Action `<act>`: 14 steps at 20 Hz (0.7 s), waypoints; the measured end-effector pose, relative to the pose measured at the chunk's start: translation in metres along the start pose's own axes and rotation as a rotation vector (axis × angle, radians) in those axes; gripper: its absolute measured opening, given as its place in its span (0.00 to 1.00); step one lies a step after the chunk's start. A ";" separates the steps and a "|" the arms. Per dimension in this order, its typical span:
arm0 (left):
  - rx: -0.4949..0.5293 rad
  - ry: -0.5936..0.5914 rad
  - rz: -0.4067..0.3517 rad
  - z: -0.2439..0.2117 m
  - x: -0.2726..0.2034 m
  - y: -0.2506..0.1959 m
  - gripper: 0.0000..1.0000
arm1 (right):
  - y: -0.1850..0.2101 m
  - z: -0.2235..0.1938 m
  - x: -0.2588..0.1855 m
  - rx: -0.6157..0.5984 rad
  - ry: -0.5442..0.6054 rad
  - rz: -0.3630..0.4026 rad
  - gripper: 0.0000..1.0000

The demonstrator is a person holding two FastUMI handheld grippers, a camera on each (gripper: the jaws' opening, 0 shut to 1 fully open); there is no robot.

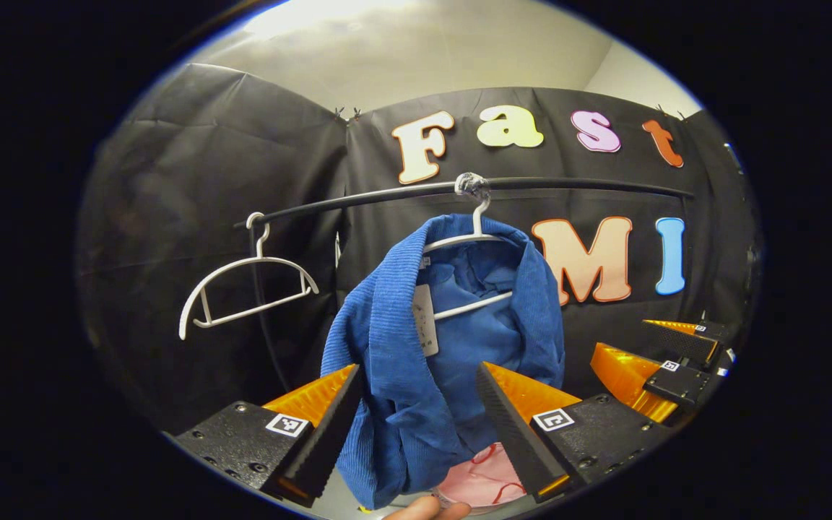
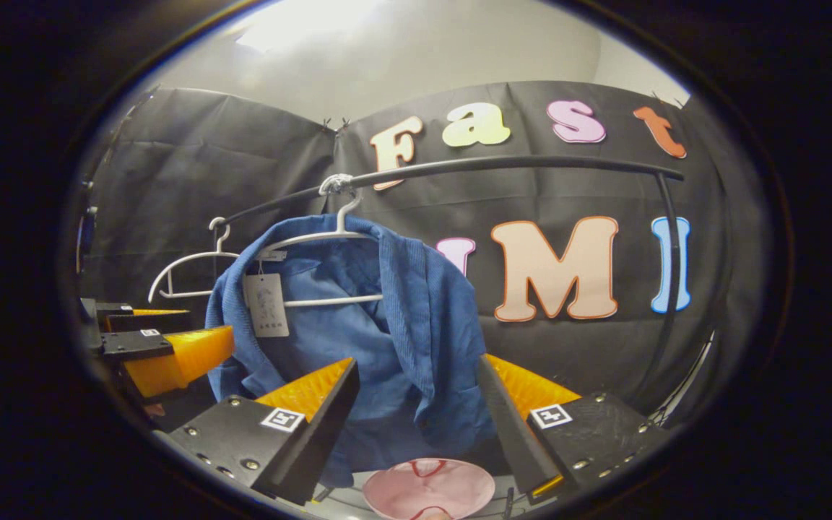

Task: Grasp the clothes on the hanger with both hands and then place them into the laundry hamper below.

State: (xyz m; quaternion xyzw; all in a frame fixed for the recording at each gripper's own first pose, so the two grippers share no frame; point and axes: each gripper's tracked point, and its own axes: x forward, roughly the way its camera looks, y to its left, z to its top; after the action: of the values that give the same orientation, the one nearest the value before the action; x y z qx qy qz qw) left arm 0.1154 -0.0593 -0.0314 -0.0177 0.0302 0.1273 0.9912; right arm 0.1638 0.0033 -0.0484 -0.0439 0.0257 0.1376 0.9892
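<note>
Jacket (image 1: 452,339) of blue corduroy hangs on a white hanger (image 1: 470,242), straight ahead between the spread, released jaws of left gripper (image 1: 419,412) and right gripper (image 2: 416,412), untouched.

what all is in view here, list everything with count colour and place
blue jacket: one, blue, on a white hanger under the rail, with a pale tag at the collar
hanger holding the jacket: one, white, hooked on the rail
spare hanger: one, white, bare, on the rail's left end
rail: one, black, across the booth
laundry hamper: one, pink, below the jacket
left gripper: one, open, jacket's edge between its fingers, not pinched
right gripper: one, open, in front of the jacket's other side
fingertip: one, at the bottom edge of the left gripper view
</note>
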 end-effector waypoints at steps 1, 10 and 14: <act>-0.001 0.012 0.008 -0.006 0.004 0.001 1.00 | -0.001 -0.002 0.006 -0.002 0.010 -0.001 0.98; -0.020 0.072 -0.031 -0.035 0.050 0.007 0.97 | 0.005 -0.020 0.082 -0.004 0.091 -0.020 0.98; 0.010 0.089 -0.019 -0.045 0.075 0.022 1.00 | -0.008 -0.033 0.125 0.049 0.136 -0.075 0.97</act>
State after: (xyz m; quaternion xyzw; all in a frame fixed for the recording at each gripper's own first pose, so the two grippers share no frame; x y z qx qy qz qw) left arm 0.1800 -0.0213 -0.0814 -0.0188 0.0745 0.1171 0.9901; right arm 0.2853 0.0262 -0.0886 -0.0299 0.0943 0.0965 0.9904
